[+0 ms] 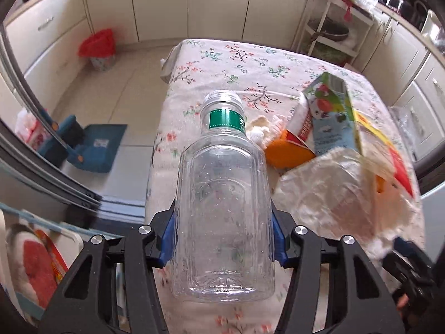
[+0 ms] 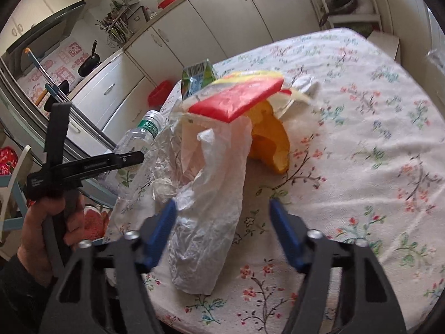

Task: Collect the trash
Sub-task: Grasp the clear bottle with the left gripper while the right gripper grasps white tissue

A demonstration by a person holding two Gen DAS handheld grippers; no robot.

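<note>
A clear empty plastic bottle (image 1: pixel 222 181) with a green label lies along the left edge of the flowered table (image 1: pixel 236 64). My left gripper (image 1: pixel 224 236) is shut on its body, with a blue pad against each side. The bottle (image 2: pixel 139 136) also shows in the right wrist view, behind a hand (image 2: pixel 41 236). My right gripper (image 2: pixel 222 204) stands open over a crumpled white plastic bag (image 2: pixel 211 236). The bag lies between the fingers, and the right pad is clear of it. Behind the bag are a red and yellow packet (image 2: pixel 239 97), an orange piece (image 2: pixel 269 142) and a drink carton (image 2: pixel 197 78).
A bin with a red liner (image 1: pixel 98 47) stands on the floor by the cabinets at the far left. A blue dustpan (image 1: pixel 97 147) lies on the floor beside the table. A white rack (image 1: pixel 328 27) stands behind the table. The right half of the tablecloth (image 2: pixel 361 139) is bare.
</note>
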